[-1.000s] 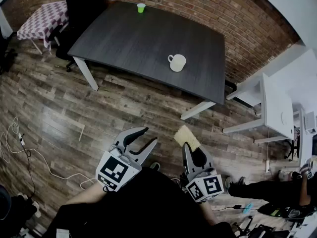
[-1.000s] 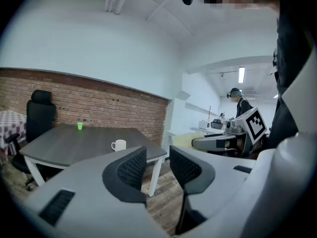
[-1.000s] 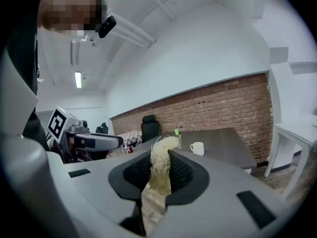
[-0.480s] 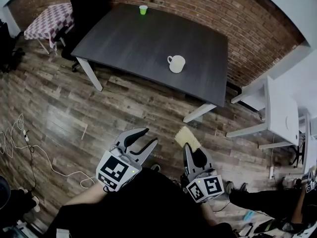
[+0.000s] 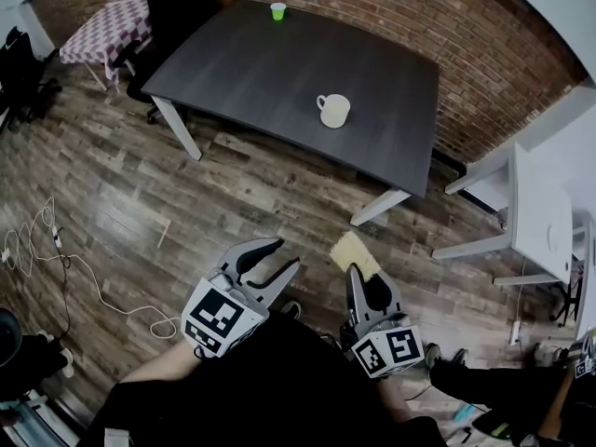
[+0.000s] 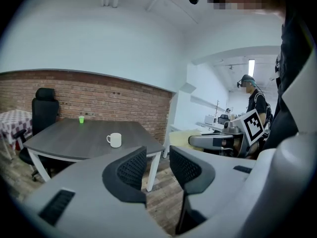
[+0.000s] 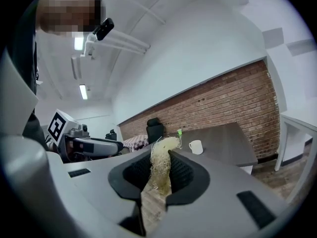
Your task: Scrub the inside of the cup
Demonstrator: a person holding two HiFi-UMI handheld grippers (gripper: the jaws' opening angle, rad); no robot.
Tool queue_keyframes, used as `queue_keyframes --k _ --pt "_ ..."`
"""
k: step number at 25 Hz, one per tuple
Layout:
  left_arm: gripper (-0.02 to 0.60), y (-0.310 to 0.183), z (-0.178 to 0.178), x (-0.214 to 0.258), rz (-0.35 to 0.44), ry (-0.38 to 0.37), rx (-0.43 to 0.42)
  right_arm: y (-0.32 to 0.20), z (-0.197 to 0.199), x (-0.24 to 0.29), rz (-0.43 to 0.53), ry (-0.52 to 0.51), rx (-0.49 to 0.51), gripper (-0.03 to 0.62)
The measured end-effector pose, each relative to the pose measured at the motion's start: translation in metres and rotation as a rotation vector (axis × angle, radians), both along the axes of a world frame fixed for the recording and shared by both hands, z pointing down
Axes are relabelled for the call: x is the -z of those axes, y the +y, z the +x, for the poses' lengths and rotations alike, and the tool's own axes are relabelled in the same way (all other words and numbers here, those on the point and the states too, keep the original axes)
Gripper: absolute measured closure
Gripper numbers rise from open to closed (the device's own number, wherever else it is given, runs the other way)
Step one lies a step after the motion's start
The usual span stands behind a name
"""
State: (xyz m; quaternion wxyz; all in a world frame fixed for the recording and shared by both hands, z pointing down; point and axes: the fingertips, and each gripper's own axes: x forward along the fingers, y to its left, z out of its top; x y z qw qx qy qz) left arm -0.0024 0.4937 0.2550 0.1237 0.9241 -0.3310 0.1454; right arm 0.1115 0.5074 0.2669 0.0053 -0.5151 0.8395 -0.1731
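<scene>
1. Over the past second the dark table (image 5: 270,63) has drifted a little across the head view, while both tools kept their pose, well short of the table's near edge. I take it the person is turning towards the table, not working yet
2. The white cup (image 5: 334,110) stands upright on the table, towards its right end, untouched. A small green cup (image 5: 277,10) sits at the table's far edge. Scrubbing looks not yet begun
3. The left gripper (image 5: 277,255) has its jaws moderately apart with nothing between them. The right gripper (image 5: 365,282) is clamped on a straw-coloured scrubber (image 5: 355,253) that pokes out towards the table
4. The right gripper view shows the fibres pinched along the pads, frayed at the tip. The head view shows only the protruding end, but also the wooden floor (image 5: 214,194) before the table
</scene>
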Motion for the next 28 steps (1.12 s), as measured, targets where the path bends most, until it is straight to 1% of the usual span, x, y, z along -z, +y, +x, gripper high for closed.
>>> queue_keyframes --k 4,7,10,13,16,20,24,28 --pt "0.426 0.01 0.01 -0.014 -0.049 -0.006 0.019 0.004 0.017 -0.016 -0.048 0.003 -0.002 0.511" --pt "0.426 0.004 0.015 -0.012 -0.042 -0.012 0.028 0.001 0.026 -0.021 -0.07 0.004 -0.011 0.511" --pt "0.426 -0.008 0.018 -0.012 -0.034 -0.021 0.017 -0.013 0.025 -0.023 -0.08 0.005 -0.01 0.511" --pt "0.426 -0.024 0.02 -0.021 -0.055 -0.014 -0.004 -0.03 0.024 -0.027 -0.08 0.012 -0.019 0.511" --pt "0.426 -0.049 0.024 -0.026 -0.048 0.007 -0.038 -0.048 0.028 -0.03 -0.085 0.033 -0.057 0.511" --pt "0.427 -0.091 0.029 -0.023 -0.029 0.027 -0.112 -0.081 0.032 -0.029 -0.097 0.062 -0.13 0.511" --pt "0.427 -0.144 0.027 -0.012 -0.005 0.036 -0.175 -0.129 0.02 -0.026 -0.109 0.085 -0.162 0.511" --pt "0.427 -0.201 0.013 -0.014 -0.027 0.052 -0.198 -0.18 0.005 -0.025 -0.129 0.096 -0.183 0.511"
